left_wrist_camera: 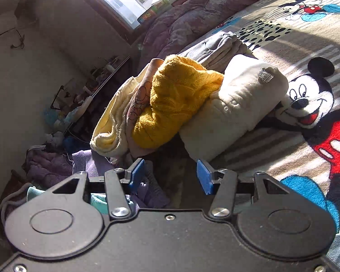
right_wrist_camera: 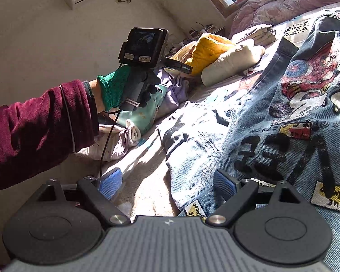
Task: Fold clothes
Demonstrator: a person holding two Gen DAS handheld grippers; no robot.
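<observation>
Meanwhile the gloved left hand (right_wrist_camera: 122,88) holds its gripper (left_wrist_camera: 171,176) raised, jaws apart (empty), right gripper (right_wrist_camera: 167,184) wide open.

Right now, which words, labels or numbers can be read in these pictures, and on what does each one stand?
"YUE": upside down, on a white patch of the denim jacket; second line unclear.
Large black print on the jacket: not legible.
Stickers on the camera: too small.
Yellow patch: blurred.
</observation>
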